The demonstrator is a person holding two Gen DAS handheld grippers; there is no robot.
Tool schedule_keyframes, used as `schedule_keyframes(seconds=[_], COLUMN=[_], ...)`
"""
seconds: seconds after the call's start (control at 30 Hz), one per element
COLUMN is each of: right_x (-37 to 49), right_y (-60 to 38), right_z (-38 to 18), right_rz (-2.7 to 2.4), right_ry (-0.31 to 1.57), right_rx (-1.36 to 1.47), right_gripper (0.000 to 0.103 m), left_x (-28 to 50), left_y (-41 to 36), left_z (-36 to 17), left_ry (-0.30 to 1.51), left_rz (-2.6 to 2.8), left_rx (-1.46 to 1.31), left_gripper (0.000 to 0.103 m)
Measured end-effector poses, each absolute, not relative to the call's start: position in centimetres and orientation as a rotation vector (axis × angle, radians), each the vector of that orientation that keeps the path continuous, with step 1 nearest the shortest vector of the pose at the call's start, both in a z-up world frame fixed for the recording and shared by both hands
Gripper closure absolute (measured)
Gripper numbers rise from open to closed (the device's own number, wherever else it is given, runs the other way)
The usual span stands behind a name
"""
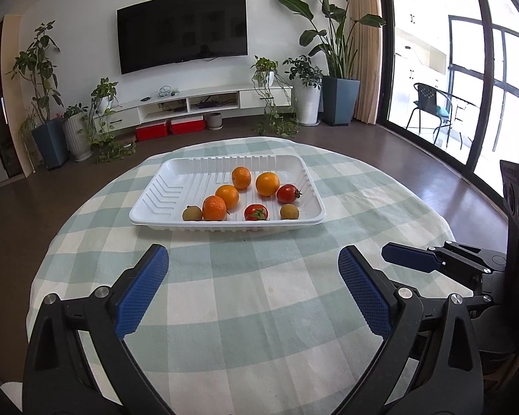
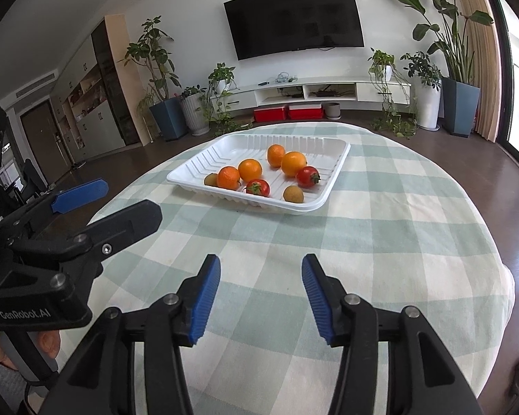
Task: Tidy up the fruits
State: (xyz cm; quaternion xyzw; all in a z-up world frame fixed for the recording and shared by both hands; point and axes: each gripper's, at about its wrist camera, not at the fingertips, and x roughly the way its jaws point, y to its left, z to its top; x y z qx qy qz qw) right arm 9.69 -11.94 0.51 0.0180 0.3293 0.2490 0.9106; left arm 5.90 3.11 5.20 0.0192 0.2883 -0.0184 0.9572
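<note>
Left wrist view: left gripper [image 1: 253,290] is hovering over the checked tablecloth [image 1: 259,311], fingers spread wide, holding nothing. Right gripper [image 2: 261,297] is hanging beside it at the same near edge, also spread and empty.

Ahead of both, the white tray [image 1: 155,204] is sitting toward the far side of the cloth, long axis running left-right. Inside it are lying four oranges [image 1: 214,208], two tomatoes [image 1: 256,212] and two small brownish fruits [image 1: 192,213], loosely grouped by kind, mostly in the tray's right half.

No fruit is lying outside the tray. Judgement: this is fitting either sorted or unsorted. Both grippers are standing about equally near.
</note>
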Motion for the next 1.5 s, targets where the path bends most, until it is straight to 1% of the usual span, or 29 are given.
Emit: schedule_keyframes(seconds=[0.4,1.5], right_x=[8.9,8.8], right_y=[-12.1,-12.1], right_z=[0.6,0.6], right_rz=[0.507,0.505], right_ry=[0.671,0.672], right_rx=[0.020,0.018], right_gripper=[0.048,0.044], left_x=[5.7,5.2], left_y=[2.8,3.6], left_z=[4.7,5.3], left_ry=[0.613,0.613], left_rz=[-0.047,-0.012], left_rx=[0.028,-0.004], left_gripper=[0.003,0.001])
